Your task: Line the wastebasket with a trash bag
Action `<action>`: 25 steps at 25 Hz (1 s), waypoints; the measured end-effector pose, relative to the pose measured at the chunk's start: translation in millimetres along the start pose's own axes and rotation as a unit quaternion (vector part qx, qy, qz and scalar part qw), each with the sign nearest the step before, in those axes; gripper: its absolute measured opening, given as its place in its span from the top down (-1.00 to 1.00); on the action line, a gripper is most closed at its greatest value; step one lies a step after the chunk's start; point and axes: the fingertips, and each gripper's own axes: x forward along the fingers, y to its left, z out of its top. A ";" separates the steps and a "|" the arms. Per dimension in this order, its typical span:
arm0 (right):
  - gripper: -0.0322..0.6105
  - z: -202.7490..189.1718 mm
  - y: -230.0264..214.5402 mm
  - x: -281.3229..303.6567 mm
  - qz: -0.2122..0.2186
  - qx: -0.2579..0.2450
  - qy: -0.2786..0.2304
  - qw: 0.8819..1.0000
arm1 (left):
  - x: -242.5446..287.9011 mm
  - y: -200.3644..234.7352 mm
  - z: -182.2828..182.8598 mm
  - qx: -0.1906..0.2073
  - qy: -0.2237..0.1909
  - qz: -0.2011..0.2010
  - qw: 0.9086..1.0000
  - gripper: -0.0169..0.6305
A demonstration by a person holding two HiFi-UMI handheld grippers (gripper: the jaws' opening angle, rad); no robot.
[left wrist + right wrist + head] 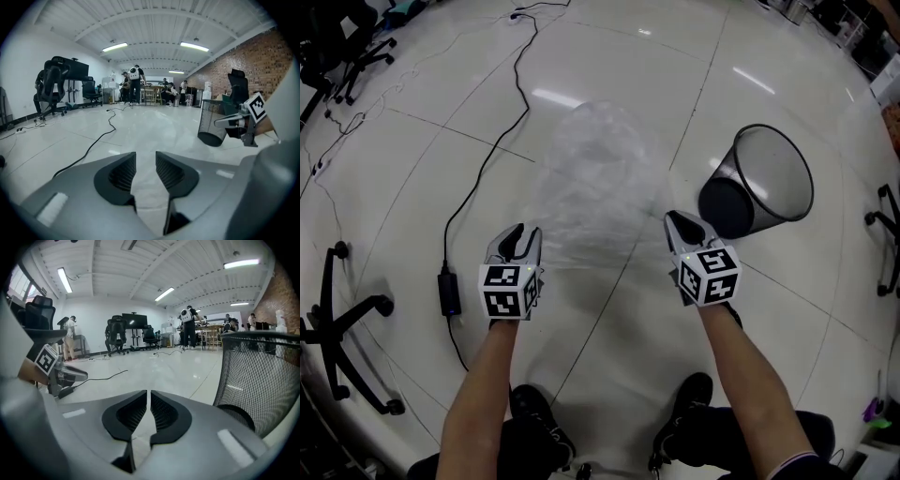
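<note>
In the head view, a clear trash bag is seen spread flat on the pale tiled floor, ahead of and between the two hand-held grippers. The left hand-held gripper is held at the bag's near left corner and the right hand-held gripper at its near right corner. A black mesh wastebasket is seen tilted just beyond the right hand-held gripper, its mouth turned away to the right. A black cable with a power adapter is laid across the floor at the left, and an office chair base is seen at the left edge.

In the left gripper view, the jaws are seen released, with a clear gap between them. Pale floor is shown through the gap, and whether film lies there cannot be told.

In the right gripper view, the jaws are parted by only a narrow slit and nothing is clamped. The wastebasket's mesh wall fills the right side.
</note>
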 end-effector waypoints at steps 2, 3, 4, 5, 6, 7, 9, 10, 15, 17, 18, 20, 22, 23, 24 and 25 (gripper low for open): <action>0.76 -15.8 -4.7 6.4 -0.005 0.011 0.023 1.000 | 8.5 10.2 -13.1 0.002 0.024 0.007 1.000 0.51; 0.72 -23.8 -6.5 9.5 -0.005 0.016 0.036 0.999 | 12.6 15.3 -19.1 0.002 0.036 0.011 0.999 0.48; 0.68 -31.5 -8.4 12.2 -0.005 0.020 0.049 0.999 | 16.4 20.1 -24.7 0.001 0.049 0.013 0.999 0.44; 0.64 -38.8 -10.6 14.4 -0.005 0.025 0.061 0.998 | 20.0 24.2 -29.5 -0.001 0.060 0.015 0.998 0.39; 0.58 -45.5 -13.5 16.2 -0.005 0.030 0.071 0.997 | 23.5 27.5 -33.2 -0.002 0.069 0.016 0.998 0.36; 0.54 -51.7 -17.0 17.7 -0.005 0.036 0.080 0.996 | 27.0 30.0 -35.9 -0.003 0.076 0.017 0.997 0.34; 0.44 -63.6 -24.3 21.0 -0.005 0.049 0.096 0.994 | 34.1 34.3 -40.6 -0.002 0.088 0.017 0.996 0.29; 0.40 -69.7 -27.4 22.8 -0.005 0.053 0.104 0.993 | 37.6 36.9 -43.3 -0.002 0.093 0.017 0.995 0.27; 0.33 -99.5 -41.4 25.5 -0.011 0.066 0.142 0.988 | 51.6 48.0 -56.5 0.002 0.122 0.019 0.992 0.19; 0.32 -109.1 -46.4 27.2 -0.014 0.069 0.154 0.986 | 55.8 50.6 -59.9 -0.004 0.129 0.018 0.991 0.19; 0.31 -114.3 -48.0 28.3 -0.015 0.072 0.162 0.984 | 57.7 50.7 -61.7 -0.009 0.132 0.016 0.991 0.19; 0.26 -125.8 -49.8 29.8 -0.015 0.080 0.177 0.981 | 61.4 49.1 -66.2 -0.018 0.140 0.007 0.990 0.19; 0.24 -135.8 -49.6 30.3 -0.014 0.087 0.190 0.978 | 64.2 47.4 -70.9 -0.022 0.149 0.001 0.989 0.21; 0.24 -139.7 -49.2 30.7 -0.013 0.088 0.195 0.977 | 65.2 46.8 -72.8 -0.022 0.152 -0.001 0.988 0.23; 0.24 -143.2 -48.8 31.1 -0.012 0.090 0.199 0.976 | 65.9 46.2 -74.4 -0.021 0.155 -0.002 0.988 0.25; 0.24 -146.3 -48.7 31.4 -0.011 0.092 0.204 0.975 | 66.4 45.7 -75.8 -0.020 0.158 -0.003 0.987 0.30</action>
